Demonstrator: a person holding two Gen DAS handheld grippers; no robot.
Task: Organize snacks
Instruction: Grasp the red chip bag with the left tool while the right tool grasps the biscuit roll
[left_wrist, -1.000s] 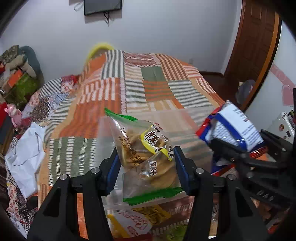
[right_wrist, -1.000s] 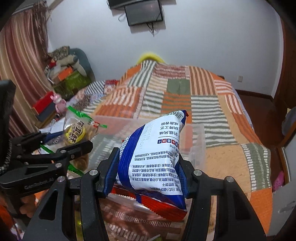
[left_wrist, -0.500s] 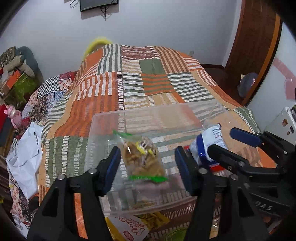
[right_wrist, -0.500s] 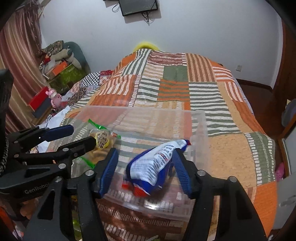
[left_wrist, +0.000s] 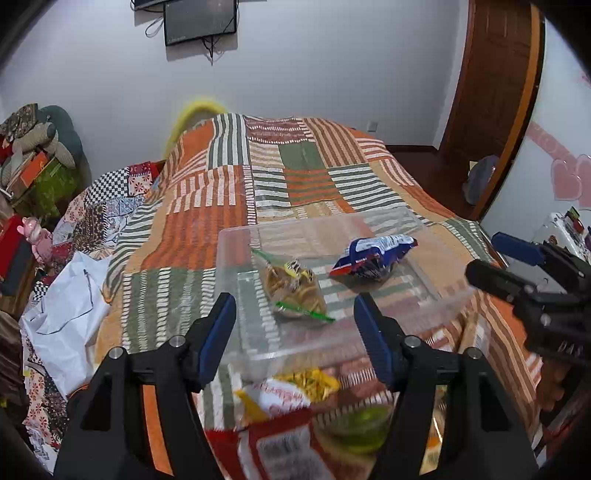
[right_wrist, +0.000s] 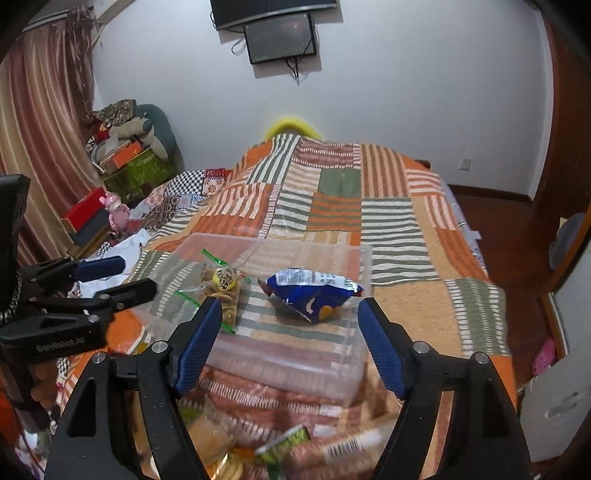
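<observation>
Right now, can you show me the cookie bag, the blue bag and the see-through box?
cookie bag (left_wrist: 295, 288), left wrist view, its middle
blue bag (right_wrist: 314, 291), right wrist view, its front
see-through box (right_wrist: 295, 363), right wrist view, near wall

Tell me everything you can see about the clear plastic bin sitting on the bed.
The clear plastic bin is a shallow, rectangular, see-through tub with no lid on it, so the quilt's stripes show through its walls and floor. It sits upright on the patchwork quilt near the foot of the bed. Inside lie two snacks, apart from each other: a clear cookie bag with green seals on the left and a blue snack bag on the right, both on their sides. Neither gripper touches the bin; more snack packets lie on the quilt in front of it.
</observation>
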